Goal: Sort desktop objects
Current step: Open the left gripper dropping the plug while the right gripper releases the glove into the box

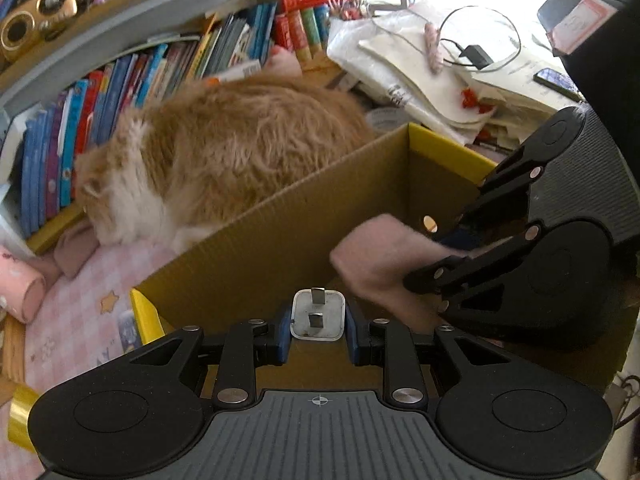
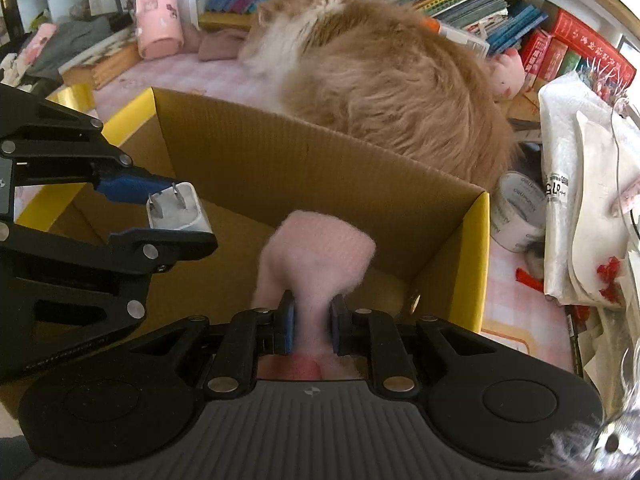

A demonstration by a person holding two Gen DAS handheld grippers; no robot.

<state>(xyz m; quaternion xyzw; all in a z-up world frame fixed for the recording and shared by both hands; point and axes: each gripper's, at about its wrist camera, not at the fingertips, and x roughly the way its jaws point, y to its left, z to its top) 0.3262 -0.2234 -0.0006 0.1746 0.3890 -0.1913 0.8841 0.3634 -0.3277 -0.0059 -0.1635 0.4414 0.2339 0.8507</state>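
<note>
A white plug adapter [image 1: 318, 316] with metal prongs sits clamped between the blue pads of my left gripper [image 1: 318, 330], which is shut on it. It hangs over the open cardboard box [image 1: 288, 216]. The right wrist view shows the same adapter [image 2: 176, 210] in the left gripper [image 2: 160, 208], over the box's left side. My right gripper [image 2: 312, 326] is shut on a pink fuzzy cloth [image 2: 320, 248], held above the inside of the box [image 2: 360, 184]. From the left wrist view, the pink cloth [image 1: 376, 260] and right gripper [image 1: 452, 264] are over the box's right part.
A long-haired orange and white cat [image 1: 224, 152] lies right behind the box's far wall, against a row of books [image 1: 120, 88]. Papers, a cable and a charger [image 1: 476, 56] pile up at the right. A tape roll [image 2: 518, 216] lies beside the box. A pink cup [image 2: 158, 16] stands far left.
</note>
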